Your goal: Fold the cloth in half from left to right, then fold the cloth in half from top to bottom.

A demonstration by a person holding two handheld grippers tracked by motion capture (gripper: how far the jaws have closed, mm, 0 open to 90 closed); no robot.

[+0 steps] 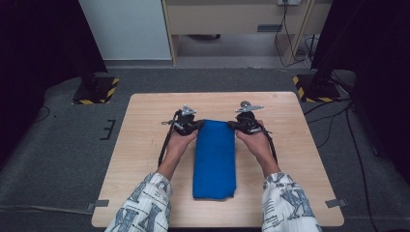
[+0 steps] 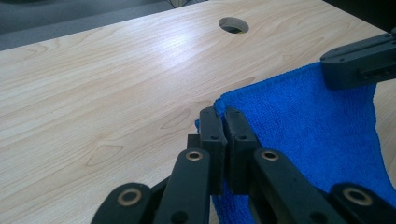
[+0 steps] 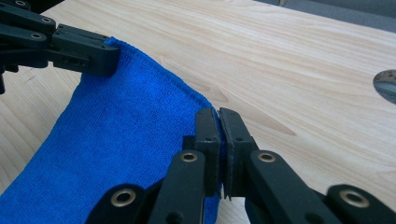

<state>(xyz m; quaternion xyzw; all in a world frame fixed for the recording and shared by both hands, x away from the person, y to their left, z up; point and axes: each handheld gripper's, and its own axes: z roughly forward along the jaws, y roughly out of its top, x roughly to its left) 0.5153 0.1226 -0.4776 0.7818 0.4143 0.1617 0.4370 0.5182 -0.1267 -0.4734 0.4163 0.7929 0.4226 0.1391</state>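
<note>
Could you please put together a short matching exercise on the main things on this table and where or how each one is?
Things:
1. left gripper
2. right gripper
3. blue cloth
4. round hole

Descriptions:
A. folded into a long strip on the wooden table
B. cut through the tabletop, beyond the cloth
C. jaws shut on the cloth's far left corner
D. jaws shut on the cloth's far right corner

Pairs: 1-C, 2-D, 3-A, 4-B

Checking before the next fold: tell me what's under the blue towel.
The blue towel lies folded on the wooden table; its far corners are pinched by the left gripper and right gripper. Anything beneath is covered.
</note>
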